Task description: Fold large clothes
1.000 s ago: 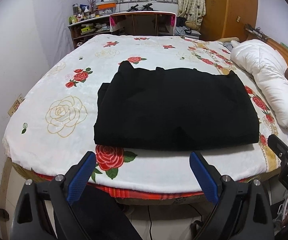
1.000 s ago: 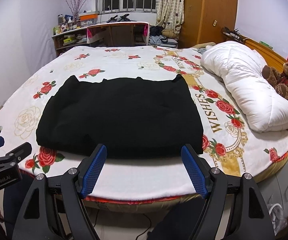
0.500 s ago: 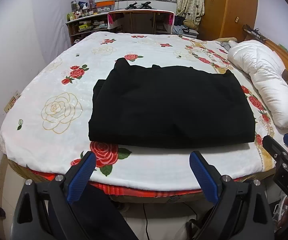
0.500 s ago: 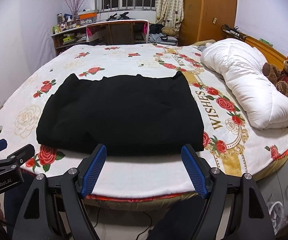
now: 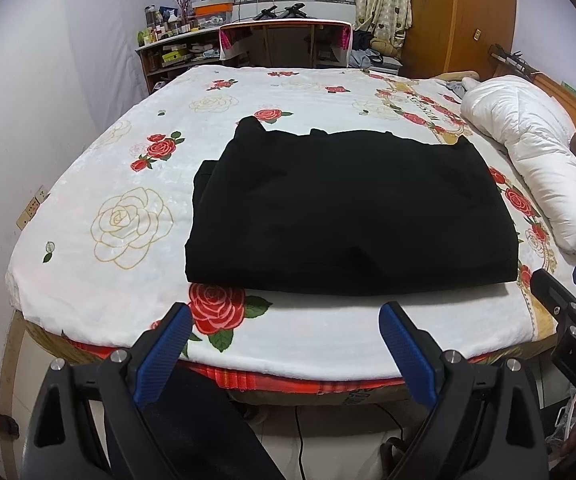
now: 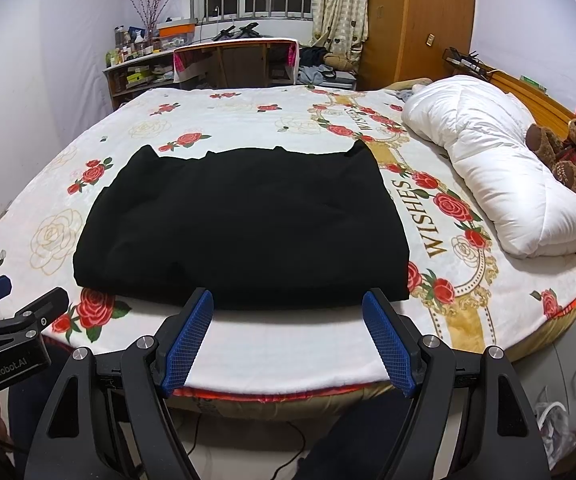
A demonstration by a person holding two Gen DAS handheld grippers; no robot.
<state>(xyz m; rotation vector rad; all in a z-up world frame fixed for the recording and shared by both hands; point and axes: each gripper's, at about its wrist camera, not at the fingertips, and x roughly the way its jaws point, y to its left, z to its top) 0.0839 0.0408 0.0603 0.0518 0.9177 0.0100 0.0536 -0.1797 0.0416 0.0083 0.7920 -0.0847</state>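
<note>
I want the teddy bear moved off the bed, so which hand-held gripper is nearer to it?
Right. The right hand-held gripper hangs open off the bed's near edge, with the teddy bear ahead to its right. The left hand-held gripper sits farther left.

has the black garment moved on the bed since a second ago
No. The black garment lies folded in the same spot: its right edge sits just left of the WISHES lettering in the right wrist view, as before. Neither gripper touches it.
</note>
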